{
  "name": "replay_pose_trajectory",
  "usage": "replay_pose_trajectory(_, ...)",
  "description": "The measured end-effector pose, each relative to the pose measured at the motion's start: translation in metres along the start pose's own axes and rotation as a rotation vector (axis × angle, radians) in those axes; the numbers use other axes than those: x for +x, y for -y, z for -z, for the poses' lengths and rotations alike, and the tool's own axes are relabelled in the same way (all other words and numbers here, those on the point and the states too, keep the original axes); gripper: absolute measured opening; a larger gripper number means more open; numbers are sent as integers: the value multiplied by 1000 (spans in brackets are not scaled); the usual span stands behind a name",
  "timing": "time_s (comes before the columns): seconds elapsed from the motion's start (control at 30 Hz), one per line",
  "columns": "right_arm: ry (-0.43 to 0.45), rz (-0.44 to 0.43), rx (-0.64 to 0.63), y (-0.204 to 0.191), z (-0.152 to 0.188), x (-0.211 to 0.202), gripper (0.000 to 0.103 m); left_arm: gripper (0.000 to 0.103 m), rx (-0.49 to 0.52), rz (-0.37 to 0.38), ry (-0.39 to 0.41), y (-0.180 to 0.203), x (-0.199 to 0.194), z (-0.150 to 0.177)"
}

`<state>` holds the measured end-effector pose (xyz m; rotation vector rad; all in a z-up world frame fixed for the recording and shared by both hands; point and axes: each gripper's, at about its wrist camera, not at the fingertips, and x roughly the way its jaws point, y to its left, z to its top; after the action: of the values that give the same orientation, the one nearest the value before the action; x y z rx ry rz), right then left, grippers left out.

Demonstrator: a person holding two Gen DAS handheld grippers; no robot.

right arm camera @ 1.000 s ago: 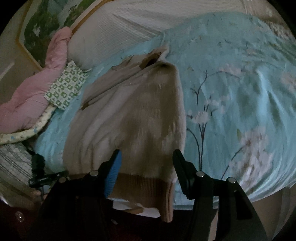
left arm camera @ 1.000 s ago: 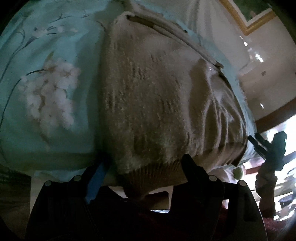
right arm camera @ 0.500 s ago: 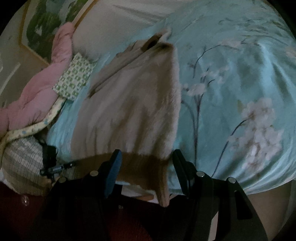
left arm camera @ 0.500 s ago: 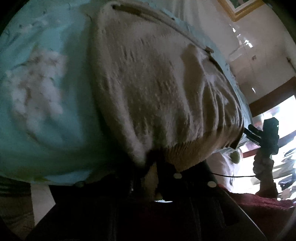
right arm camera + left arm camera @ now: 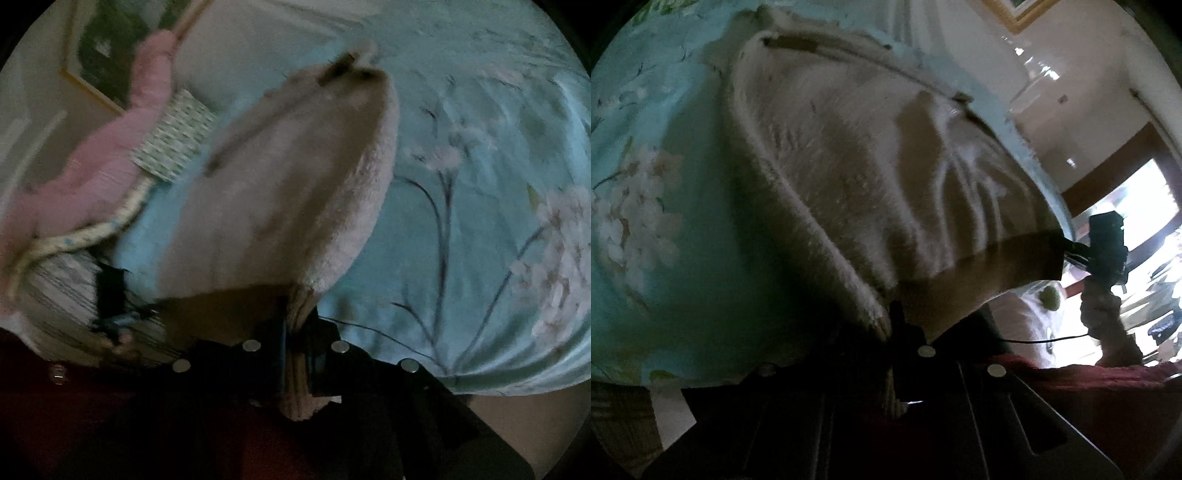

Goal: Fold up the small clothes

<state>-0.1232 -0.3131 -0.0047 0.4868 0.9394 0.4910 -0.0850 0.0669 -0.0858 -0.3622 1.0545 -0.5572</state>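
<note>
- Left gripper (image 5: 892, 332) is clamped on a hem corner of the sweater (image 5: 871, 177), low at the bed's near edge.
- Right gripper (image 5: 295, 350) pinches the other hem corner, level with it.
- The beige, fuzzy sweater lies lengthwise on the floral sheet (image 5: 480, 184), its ribbed hem lifted.
- No writing is readable.
</note>
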Motion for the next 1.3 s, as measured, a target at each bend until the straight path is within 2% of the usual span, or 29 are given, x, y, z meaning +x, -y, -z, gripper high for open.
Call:
replay_pose_trajectory(0.07, 43, -69, 13, -3, -5, -7, 8, 6, -3, 26, 26, 1, -8, -3)
replay_pose_trajectory(0.23, 141, -174, 58, -5, -25, -15, 8, 5, -11, 82, 114, 3, -34, -26)
replay_pose_trajectory(0.4, 234, -222, 90, -6, -54, -15, 8, 5, 38, 63, 208, 8, -57, -64)
replay_pose_trajectory(0.53, 281, -217, 68, -15, -97, -4, 8, 5, 49, 59, 311, 3, -73, -112)
replay_pose_trajectory(0.7, 353, -172, 63, -20, -157, 4, 8, 5, 76, -6, 376, -1, -72, -182)
replay_pose_trajectory(0.9, 399, -75, 91, -18, -236, 30, 8, 5, 78, -61, 396, -17, -49, -259)
replay_pose_trajectory(1.1, 373, 18, 151, 0, -296, 80, 8, 5, 33, -115, 367, -57, -2, -333)
replay_pose_trajectory(1.2, 340, 76, 177, 16, -317, 113, 8, 5, -15, -121, 353, -83, 18, -355)
replay_pose_trajectory(1.3, 327, 97, 216, 31, -330, 130, 8, 5, -68, -122, 350, -108, 33, -368)
